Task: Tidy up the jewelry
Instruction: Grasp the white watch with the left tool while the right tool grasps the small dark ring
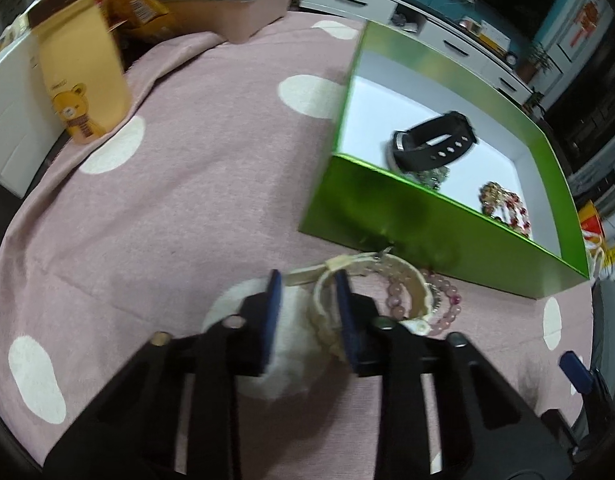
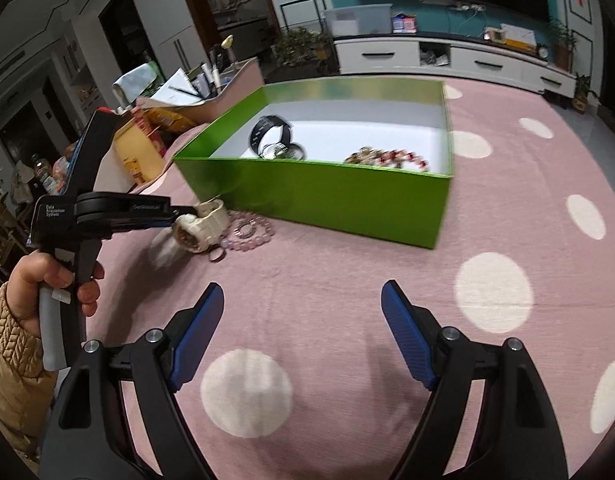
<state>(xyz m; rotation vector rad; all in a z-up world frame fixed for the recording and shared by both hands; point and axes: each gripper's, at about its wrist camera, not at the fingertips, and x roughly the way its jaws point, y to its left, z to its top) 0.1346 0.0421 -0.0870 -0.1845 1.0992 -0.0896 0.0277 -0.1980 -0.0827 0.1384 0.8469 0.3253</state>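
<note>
- Left gripper (image 1: pixel 307 300) is down at the cream-white wristwatch with a chunky band (image 1: pixel 387 276), its blue-padded fingers (image 1: pixel 272 304) parted with part of the band between them; one pad sits inside the watch's loop, and whether they actually pinch it, I can't tell.
- From the right wrist view, that same left gripper (image 2: pixel 183 213) reaches in from the side, tip right at the white watch (image 2: pixel 199 226), a hand (image 2: pixel 47 280) in a tan quilted sleeve on its handle.
- Just beside the watch, touching it: a pale pink bead bracelet (image 1: pixel 443 300) and a small ring (image 2: pixel 216 255) on the pink cloth with cream dots (image 1: pixel 187 184) covering the table.
- Right gripper (image 2: pixel 301 316) hovers over that cloth, fingers spread wide, nothing between them.
- Further out, the shallow green cardboard box with a white inside (image 2: pixel 327 200) stands just behind the watch and beads.
- In the box: a black strap watch (image 1: pixel 435 144), a silvery piece next to it, and a red-and-gold bead bracelet (image 1: pixel 507 208) well apart toward the other end.
- Far corner: a yellow paper bag with a bear print (image 1: pixel 79 80).
</note>
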